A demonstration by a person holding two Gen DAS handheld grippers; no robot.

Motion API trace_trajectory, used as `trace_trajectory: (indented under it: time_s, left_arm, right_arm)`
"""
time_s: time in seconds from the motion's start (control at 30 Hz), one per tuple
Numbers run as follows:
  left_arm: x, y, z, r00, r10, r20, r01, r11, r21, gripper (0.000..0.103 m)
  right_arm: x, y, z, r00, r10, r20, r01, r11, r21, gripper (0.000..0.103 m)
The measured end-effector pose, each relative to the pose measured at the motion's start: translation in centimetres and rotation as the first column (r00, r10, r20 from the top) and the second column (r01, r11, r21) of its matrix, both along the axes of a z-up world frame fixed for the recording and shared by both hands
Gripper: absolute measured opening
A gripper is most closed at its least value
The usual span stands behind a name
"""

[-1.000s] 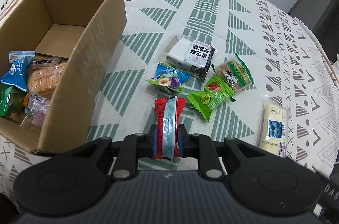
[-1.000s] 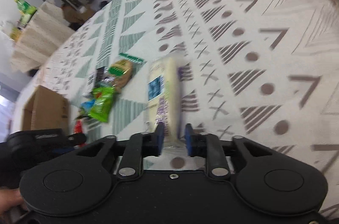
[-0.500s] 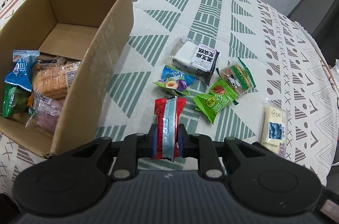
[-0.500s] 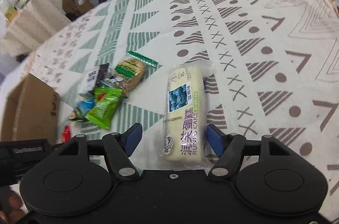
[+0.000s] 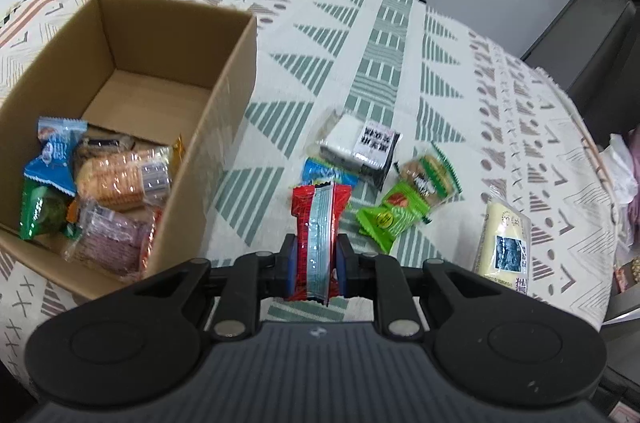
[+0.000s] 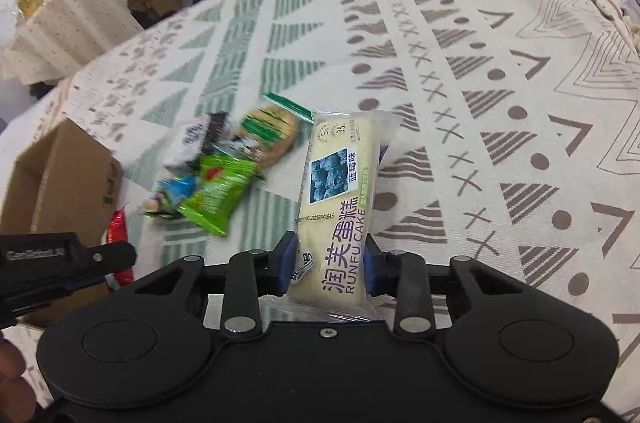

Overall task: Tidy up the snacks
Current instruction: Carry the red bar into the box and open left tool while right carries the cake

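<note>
My left gripper [image 5: 316, 263] is shut on a red snack packet [image 5: 318, 227] and holds it above the cloth, just right of the cardboard box [image 5: 236, 95]. The box holds several snack packets [image 5: 116, 179] at its near end. My right gripper [image 6: 330, 259] is closed around a pale blueberry cake bar [image 6: 340, 191], pads touching both its sides; the bar also shows in the left wrist view [image 5: 504, 243]. A green packet [image 5: 390, 217], a biscuit packet [image 5: 430, 175], a black-and-white packet [image 5: 362, 147] and a blue packet [image 5: 328, 175] lie together on the cloth.
The patterned tablecloth [image 5: 400, 35] covers the whole table; its edge drops off at the right [image 5: 600, 183]. The left gripper and red packet show at the left of the right wrist view [image 6: 68, 259]. Shoes and a bottle lie on the floor beyond.
My left gripper rose and shifted toward the box with the red packet. My right gripper opened, then closed its pads onto the cake bar.
</note>
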State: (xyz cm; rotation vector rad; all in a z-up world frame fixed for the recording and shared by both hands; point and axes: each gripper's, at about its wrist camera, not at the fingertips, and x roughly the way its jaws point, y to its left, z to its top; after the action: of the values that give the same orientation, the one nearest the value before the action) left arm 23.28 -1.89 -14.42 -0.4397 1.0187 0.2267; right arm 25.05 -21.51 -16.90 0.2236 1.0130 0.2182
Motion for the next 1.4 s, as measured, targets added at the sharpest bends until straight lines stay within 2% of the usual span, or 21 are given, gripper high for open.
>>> trace_trajectory:
  time_s: [0.2,0.7,0.93,1.03,1.4]
  left_arm:
    - [-1.0,0.9,1.6,0.998,0.007,0.057,-0.007,1.000,-0.002,0.018]
    - [-2.3,5.0,5.8,0.981,0.068,0.180,-0.056,0.996,-0.067,0.018]
    - [-2.7,8.7,6.8,0.973,0.111,0.203,-0.088,0.989,-0.119,0.018]
    - [-3.0,10.1,7.2,0.966,0.138,0.218,-0.114,0.986,-0.120,0.018]
    - [-3.5,15.9,6.9,0.940,0.264,0.216,-0.227,0.957,-0.178,0.018]
  right_arm:
    - [-0.8,1.0,2.6,0.998,0.015,0.055,-0.017,0.999,0.034,0.032]
    - [-2.5,4.9,7.7,0.987,0.059,0.148,-0.078,0.988,0.130,0.031]
    - [-2.7,7.4,8.7,0.982,0.086,0.166,-0.111,0.983,0.148,0.031]
    - [-2.9,8.6,9.1,0.979,0.102,0.174,-0.129,0.981,0.147,0.031]
    - [-2.6,13.4,9.6,0.972,0.155,0.177,-0.187,0.967,0.176,0.031]
